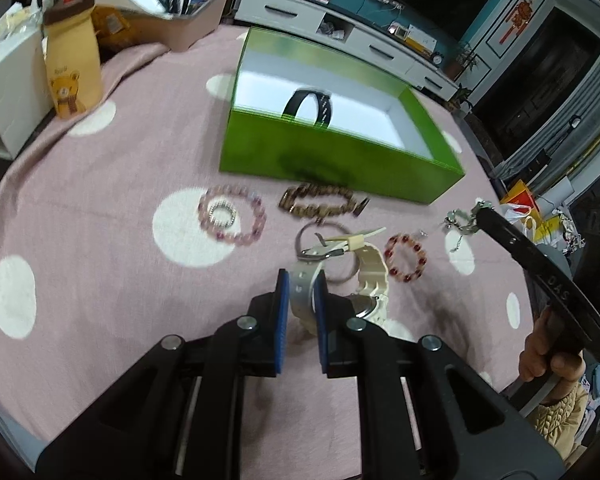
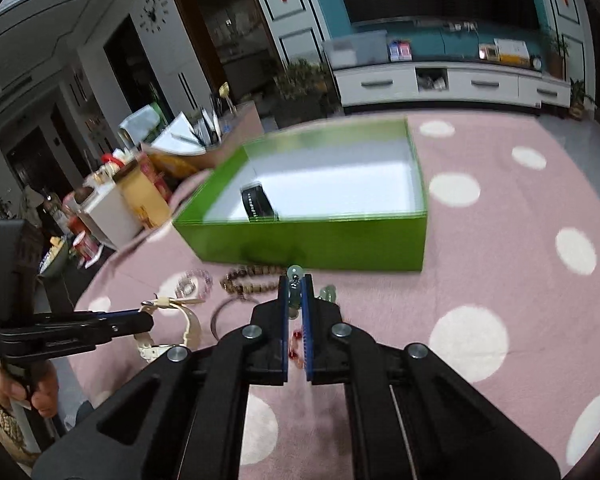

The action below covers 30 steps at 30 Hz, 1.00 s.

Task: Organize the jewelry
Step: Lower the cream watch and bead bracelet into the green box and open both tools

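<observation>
My left gripper [image 1: 302,280] is shut on the strap of a cream wristwatch [image 1: 364,276], just above the pink cloth; it also shows in the right wrist view [image 2: 184,316]. My right gripper [image 2: 296,284] is shut on a silver chain piece with green beads [image 2: 295,276], seen dangling in the left wrist view [image 1: 462,220]. An open green box [image 1: 340,160] holds a black watch [image 1: 310,108]. On the cloth lie a pink bead bracelet [image 1: 233,220], a brown wooden bead bracelet [image 1: 320,200], a red bead bracelet [image 1: 406,258] and a thin bangle [image 1: 328,248].
A yellow bear pouch [image 1: 73,68], a white box [image 1: 8,92] and a bin of papers [image 1: 180,12] stand at the table's far left. The table edge runs along the right, with bags on the floor [image 1: 532,216] beyond.
</observation>
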Each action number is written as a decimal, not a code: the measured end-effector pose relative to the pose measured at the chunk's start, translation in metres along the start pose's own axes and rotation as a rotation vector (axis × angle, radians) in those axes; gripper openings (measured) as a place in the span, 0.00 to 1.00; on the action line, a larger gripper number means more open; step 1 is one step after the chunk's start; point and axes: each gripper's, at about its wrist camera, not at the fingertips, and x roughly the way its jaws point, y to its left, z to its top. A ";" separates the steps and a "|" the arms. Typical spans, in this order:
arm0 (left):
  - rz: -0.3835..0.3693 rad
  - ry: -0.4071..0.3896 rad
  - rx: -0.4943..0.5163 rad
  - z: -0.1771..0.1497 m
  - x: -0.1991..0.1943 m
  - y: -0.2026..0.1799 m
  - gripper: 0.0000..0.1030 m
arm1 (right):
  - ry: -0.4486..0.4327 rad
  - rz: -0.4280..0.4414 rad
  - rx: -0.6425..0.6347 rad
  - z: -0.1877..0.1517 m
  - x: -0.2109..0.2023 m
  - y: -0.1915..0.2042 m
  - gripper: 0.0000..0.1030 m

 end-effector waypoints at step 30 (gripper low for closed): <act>0.101 -0.075 0.131 0.152 0.062 -0.071 0.12 | -0.078 -0.060 -0.071 0.095 0.036 -0.021 0.05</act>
